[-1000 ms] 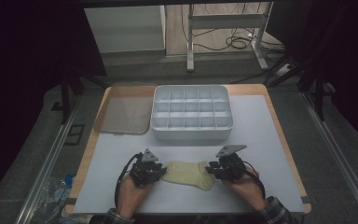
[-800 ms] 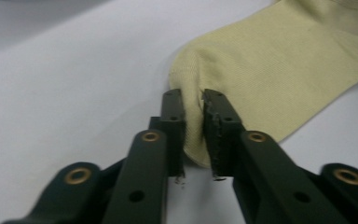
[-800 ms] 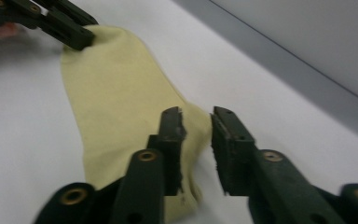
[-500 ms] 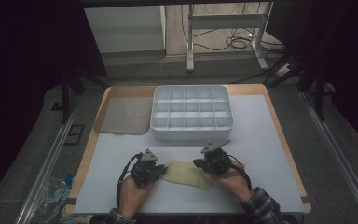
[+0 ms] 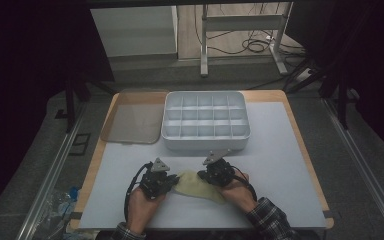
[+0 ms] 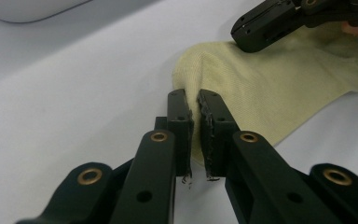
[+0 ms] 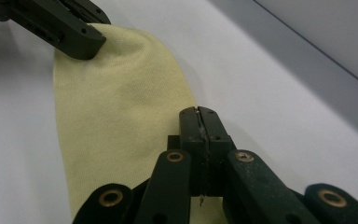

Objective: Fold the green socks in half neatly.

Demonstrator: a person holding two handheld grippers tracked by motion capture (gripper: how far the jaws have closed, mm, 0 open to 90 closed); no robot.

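Sock (image 5: 196,186), pale yellow, lies low and centre in the high view on the white mat (image 5: 280,155). My left gripper (image 6: 195,100) pinches its edge; my right gripper (image 7: 199,112), jaws pressed together, nips the opposite edge.

Black tool (image 6: 196,135) with brass rivets; plaid sleeve (image 5: 270,220).

High view is pretty dim, room around the table (image 5: 280,150) basically black, only the white top and floor behind catch soft light. Both gripper views are brighter and evenly lit, faint shadows under the jaws, far background a bit soft, no glare
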